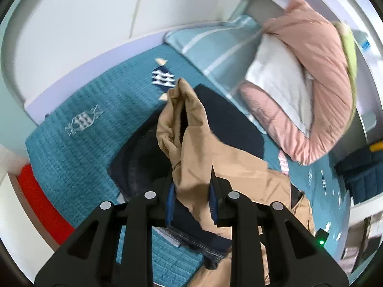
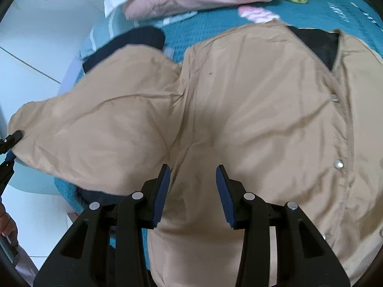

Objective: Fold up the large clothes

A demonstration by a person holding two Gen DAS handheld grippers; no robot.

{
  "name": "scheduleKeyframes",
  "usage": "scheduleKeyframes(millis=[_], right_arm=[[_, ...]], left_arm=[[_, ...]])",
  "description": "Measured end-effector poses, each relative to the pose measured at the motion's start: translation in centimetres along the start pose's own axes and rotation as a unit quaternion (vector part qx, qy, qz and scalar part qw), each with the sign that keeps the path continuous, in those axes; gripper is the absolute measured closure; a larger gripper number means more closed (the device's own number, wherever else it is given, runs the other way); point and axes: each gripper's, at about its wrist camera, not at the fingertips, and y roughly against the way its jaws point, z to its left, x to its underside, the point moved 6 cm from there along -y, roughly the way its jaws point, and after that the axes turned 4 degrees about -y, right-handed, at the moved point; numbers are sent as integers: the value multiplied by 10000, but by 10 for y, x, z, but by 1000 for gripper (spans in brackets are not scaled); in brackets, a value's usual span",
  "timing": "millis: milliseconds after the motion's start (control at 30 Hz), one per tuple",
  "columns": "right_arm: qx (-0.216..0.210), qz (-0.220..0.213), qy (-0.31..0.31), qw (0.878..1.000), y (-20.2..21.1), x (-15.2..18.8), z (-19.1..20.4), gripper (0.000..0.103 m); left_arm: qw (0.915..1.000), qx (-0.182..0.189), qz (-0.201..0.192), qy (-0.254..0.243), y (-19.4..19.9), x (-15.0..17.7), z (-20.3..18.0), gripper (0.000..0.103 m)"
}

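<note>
Because its jaws are clamped on the cuff end of a tan sleeve (image 1: 184, 129), the left gripper (image 1: 192, 191) can hold that sleeve raised off the bed, where it stands as a loose bunch between the blue pads. I judge this grip is meant to carry the sleeve across the body of the tan jacket (image 2: 251, 110) for a fold.

Seen from the right wrist, the right gripper (image 2: 193, 191) has its jaws set partly apart over the jacket's front panel; whether the pads pinch any cloth I cannot tell.

Outward from there, the jacket lies spread on a teal quilted bedspread (image 1: 71, 110), its snap placket running down the right side and its collar at the far right. Dark navy clothing (image 1: 234, 124) lies under the raised sleeve. A pink quilted duvet (image 1: 323, 76) is heaped at the far right, well apart from the jacket.
</note>
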Motion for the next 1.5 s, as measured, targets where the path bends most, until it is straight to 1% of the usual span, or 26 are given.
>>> scheduleKeyframes(millis=[67, 100, 167, 233, 333, 433, 533, 633, 700, 800, 867, 900, 933, 1033, 1100, 1133, 1167, 1233, 1300, 1333, 1367, 1400, 1433, 1467, 1500], right_arm=[[-27, -107, -50, 9999, 14, 0, -9, 65], [-29, -168, -79, 9998, 18, -2, -8, 65], [-48, -311, -149, 9994, 34, 0, -20, 65], [-64, -443, -246, 9987, 48, 0, -30, 65], [-85, -713, -455, 9964, 72, 2, -56, 65], [-62, -1009, -762, 9920, 99, 8, -93, 65], [-16, -1183, -1027, 9877, 118, 16, -126, 65], [-3, -1389, -1400, 9804, 137, 29, -168, 64], [19, -1487, -1622, 9755, 147, 36, -191, 64], [47, -1593, -1977, 9672, 158, 50, -227, 64], [15, -1647, -2155, 9625, 162, 58, -246, 63], [-4, -1706, -2194, 9606, 165, 63, -257, 63], [-2, -1747, -2189, 9600, 167, 67, -264, 63], [147, -1769, -2214, 9589, 165, 80, -291, 63], [25, -1826, -2319, 9554, 165, 86, -308, 63], [13, -1851, -2366, 9538, 165, 88, -316, 63], [55, -1853, -2393, 9531, 164, 88, -321, 63], [131, -1851, -2399, 9529, 164, 89, -328, 63], [66, -1866, -2256, 9562, 166, 82, -323, 63], [-34, -1873, -2128, 9590, 167, 75, -316, 63], [-134, -1884, -1984, 9618, 168, 69, -310, 63], [-208, -1899, -1836, 9643, 169, 63, -301, 58], [-265, -1931, -1615, 9674, 170, 51, -288, 51], [-279, -1950, -1472, 9693, 170, 44, -281, 49], [-302, -1958, -1323, 9712, 170, 34, -271, 48]], left_arm=[[9999, -42, -73, -142, 8, 1, -16, 80], [9997, 4, -85, -212, 12, 2, -27, 80], [9992, 79, -89, -391, 18, 6, -49, 80], [9980, 85, -129, -606, 22, 11, -73, 80], [9951, 242, -110, -951, 27, 25, -119, 80], [9902, 316, -4, -1364, 26, 44, -165, 80], [9806, 471, 72, -1903, 22, 69, -221, 80], [9701, 502, 263, -2358, 5, 99, -270, 82], [9630, 567, 442, -2597, -12, 123, -303, 82], [9533, 632, 706, -2868, -36, 157, -341, 82], [9445, 609, 891, -3104, -56, 184, -365, 83], [9382, 579, 1037, -3251, -70, 200, -378, 85], [9347, 559, 1128, -3325, -80, 212, -387, 89], [9250, 512, 1440, -3480, -116, 252, -411, 89], [9163, 417, 1582, -3656, -138, 275, -423, 89], [9105, 328, 1683, -3764, -151, 290, -428, 92], [9072, 292, 1787, -3798, -160, 301, -430, 93], [9049, 247, 1990, -3753, -172, 318, -431, 93], [9043, 292, 2161, -3670, -175, 323, -427, 93], [9051, 353, 2184, -3631, -174, 323, -424, 86], [9071, 400, 2190, -3573, -171, 318, -420, 77], [9113, 392, 2104, -3517, -166, 309, -413, 54], [9158, 366, 1958, -3487, -159, 303, -409, 44], [9197, 335, 1767, -3489, -152, 293, -404, 44], [9207, 283, 1616, -3540, -145, 283, -398, 43]])
